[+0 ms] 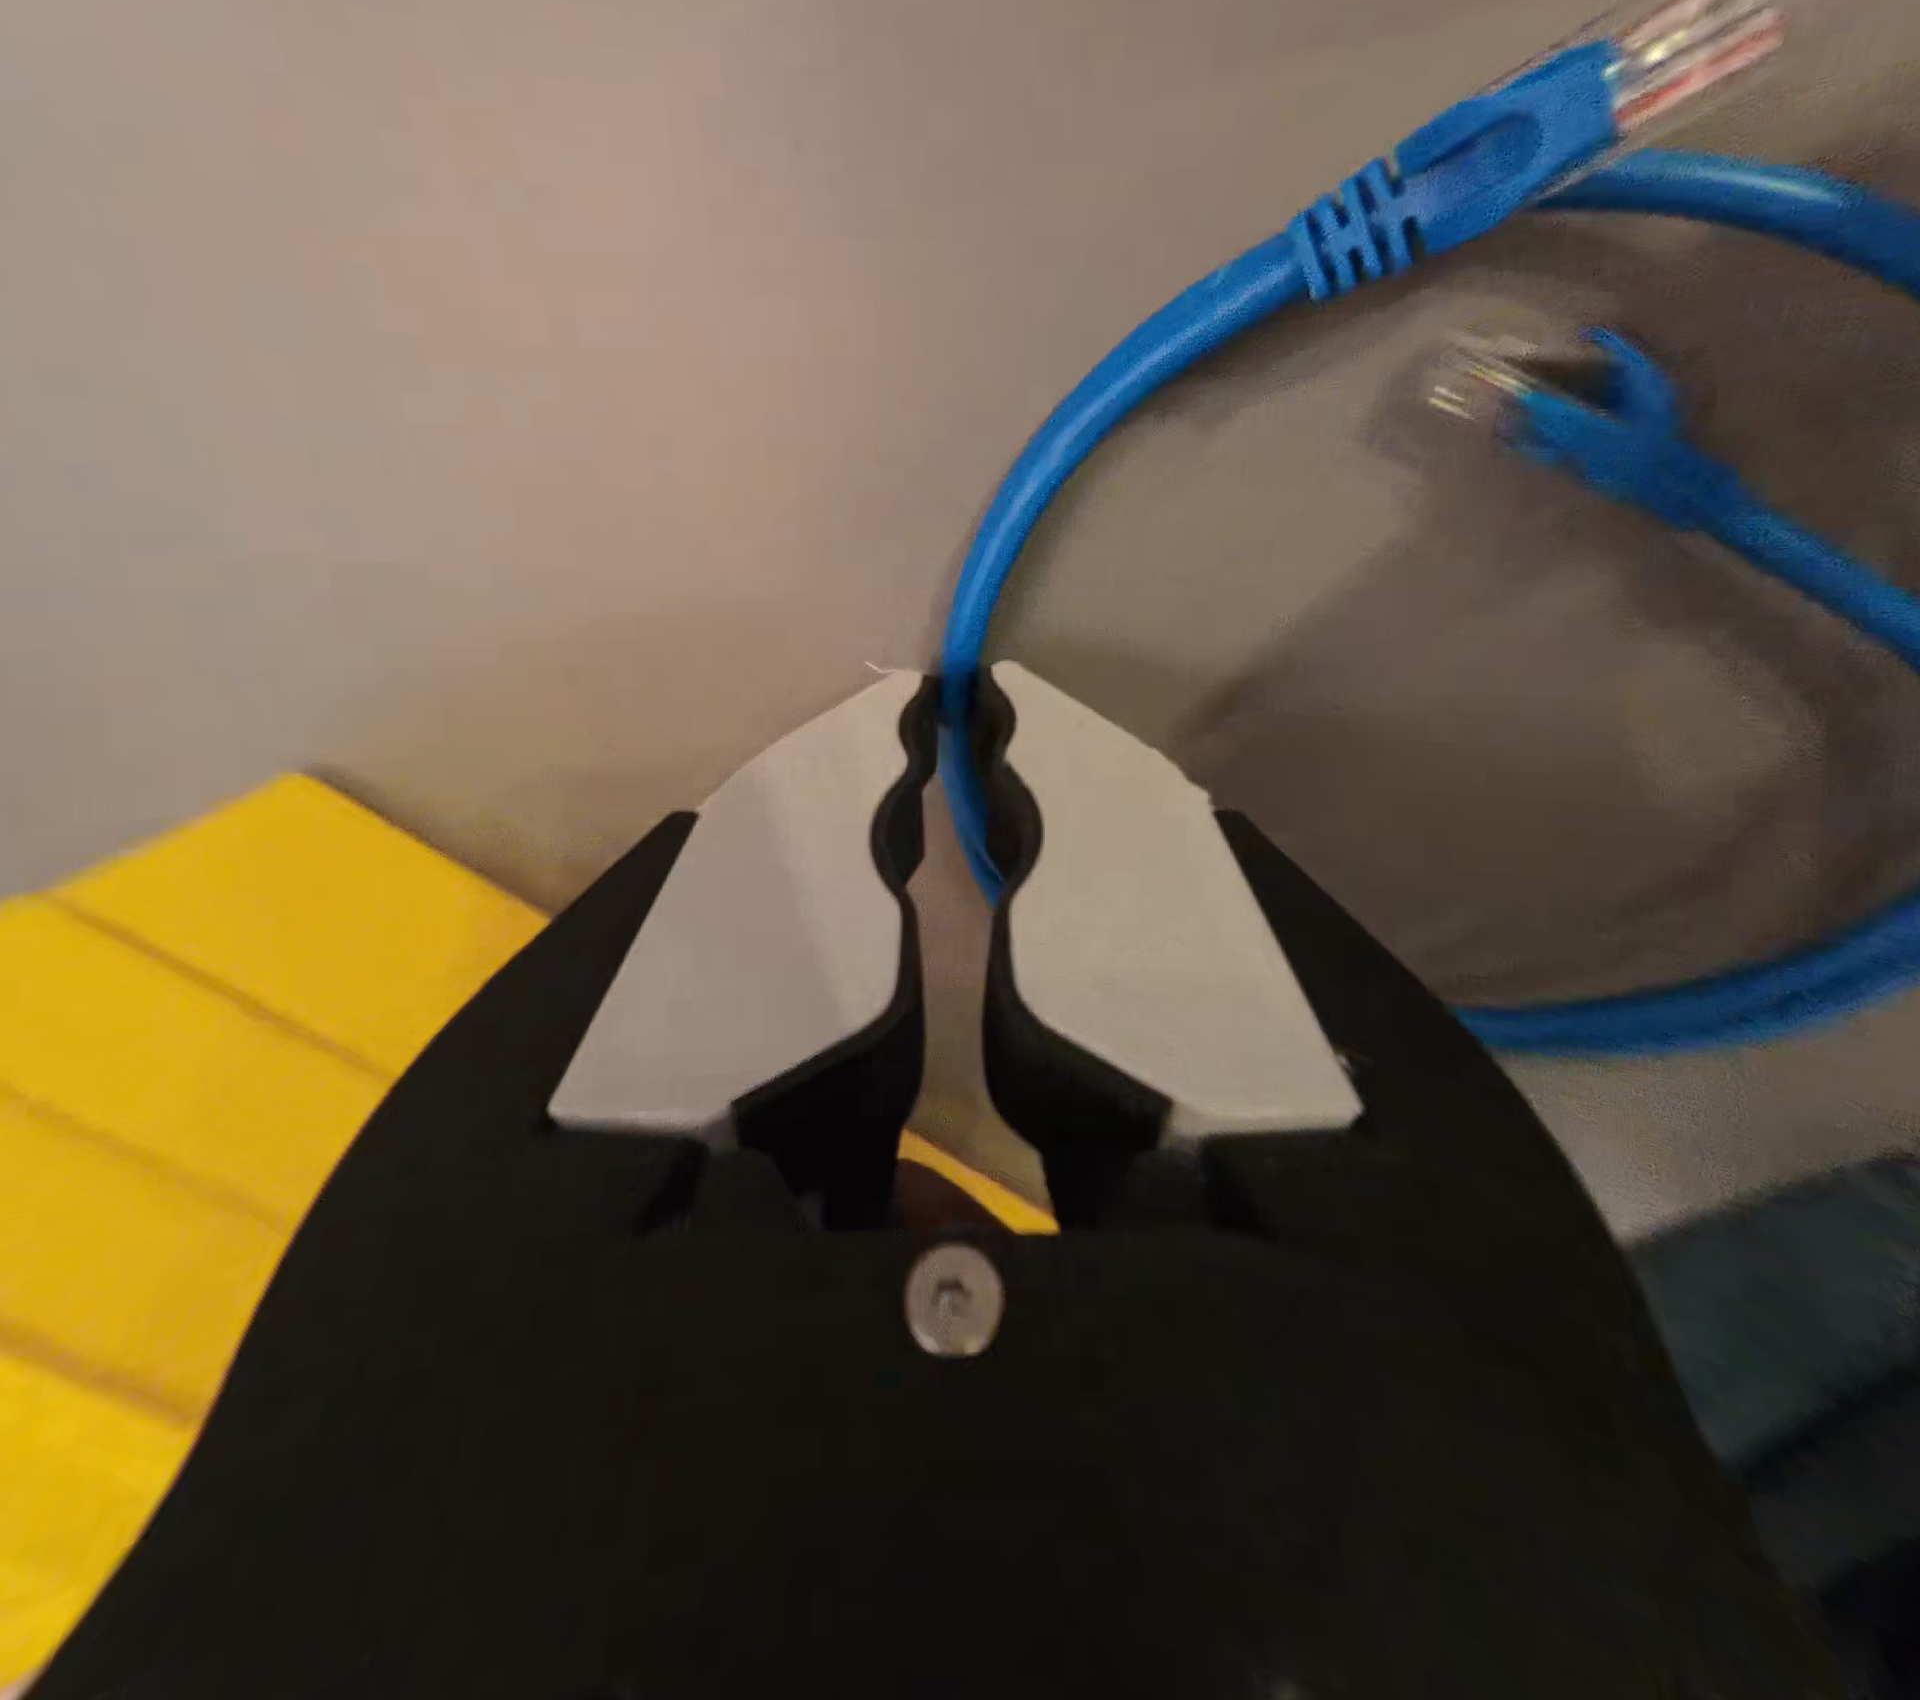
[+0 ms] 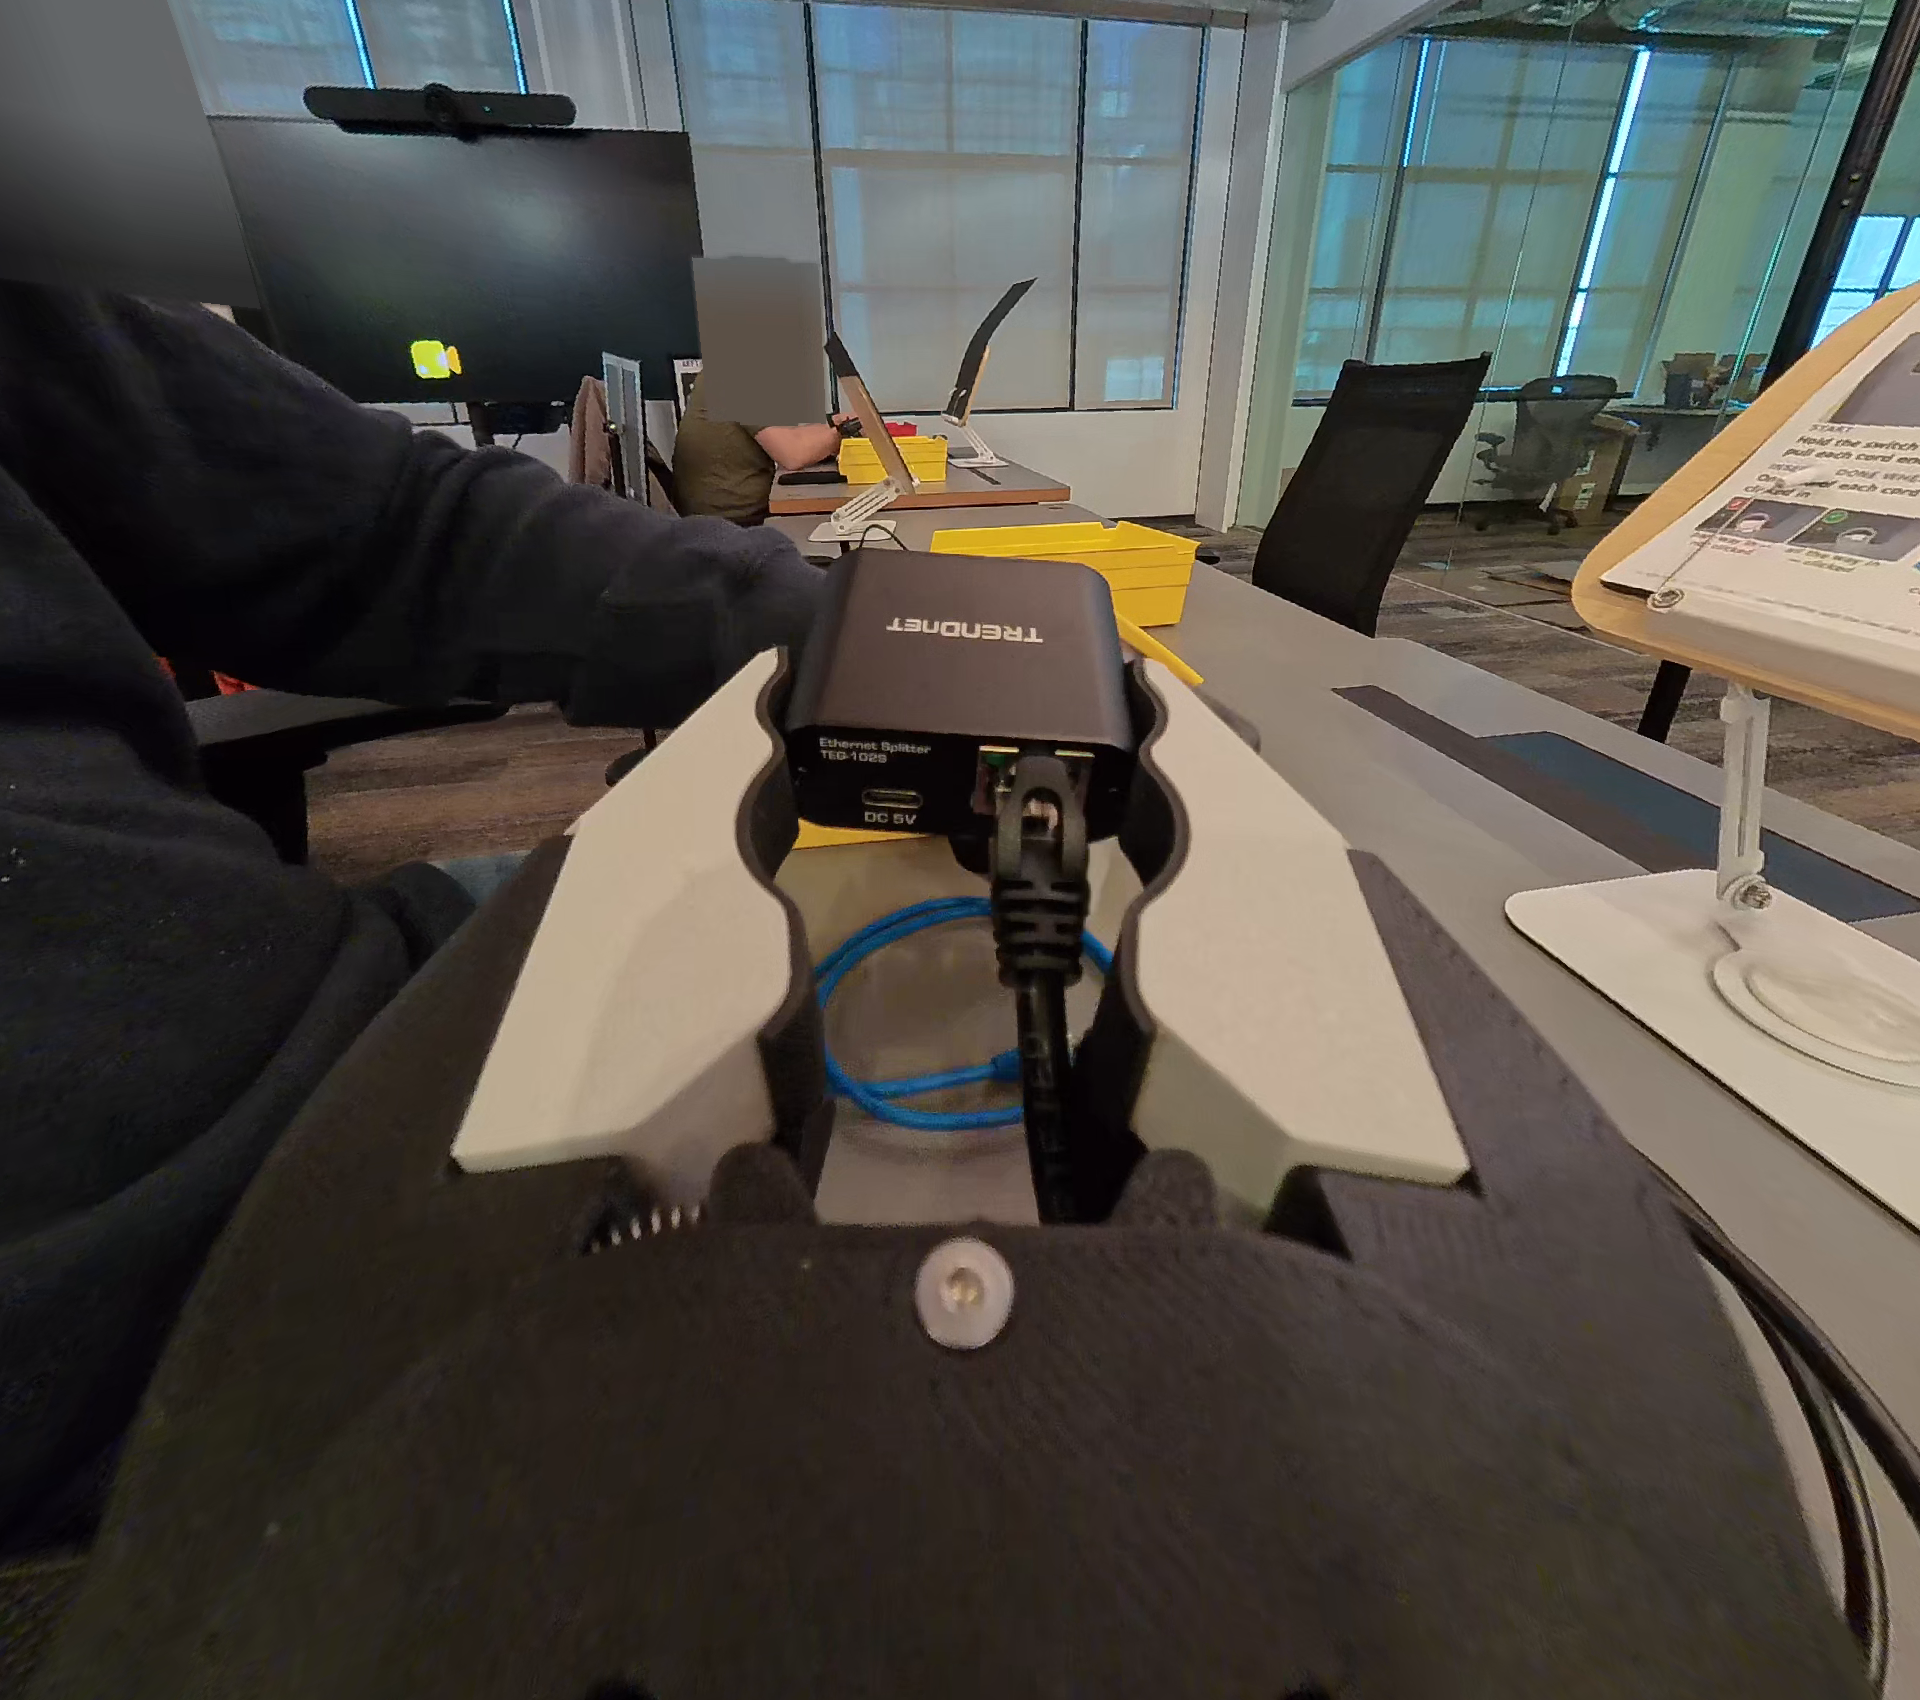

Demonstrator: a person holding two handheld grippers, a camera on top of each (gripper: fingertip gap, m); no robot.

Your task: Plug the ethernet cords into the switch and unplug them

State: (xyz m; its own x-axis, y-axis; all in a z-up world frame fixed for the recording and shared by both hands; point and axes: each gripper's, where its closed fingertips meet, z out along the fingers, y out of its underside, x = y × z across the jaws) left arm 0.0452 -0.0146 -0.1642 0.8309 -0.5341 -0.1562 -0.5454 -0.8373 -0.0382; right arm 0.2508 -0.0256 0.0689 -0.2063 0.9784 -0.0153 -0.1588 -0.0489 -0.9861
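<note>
Between the pale fingers of the left gripper (image 1: 961, 694), close to the camera, a blue ethernet cord (image 1: 1039, 466) is pinched near the fingertips, with the jaws almost together around it. From that grip the cord arcs up and to the right, ending in a clear-tipped blue connector (image 1: 1558, 123) that hangs free above a grey table (image 1: 520, 300). A second blue connector (image 1: 1590, 424), blurred, lies just below and to the right of it; which cord it belongs to cannot be told. At the lower left of this view sits part of a yellow bin (image 1: 187, 1079).

Seen from the right wrist, the right gripper (image 2: 961, 684) is clamped on a small black switch (image 2: 961, 674), holding it by its two sides, raised above the table. A black ethernet cord (image 2: 1039, 923) is plugged into the port on the switch's near face and runs back towards the camera between the fingers. Below the switch, a blue cord loop (image 2: 894, 1079) rests on the table. A dark sleeve (image 2: 364, 570) reaches across the left side. To the right stands a tilted instruction board (image 2: 1766, 528) on a white stand. Farther off are yellow bins (image 2: 1091, 554), a black chair (image 2: 1361, 487), a seated person (image 2: 727, 455) and a dark wall screen (image 2: 468, 258).
</note>
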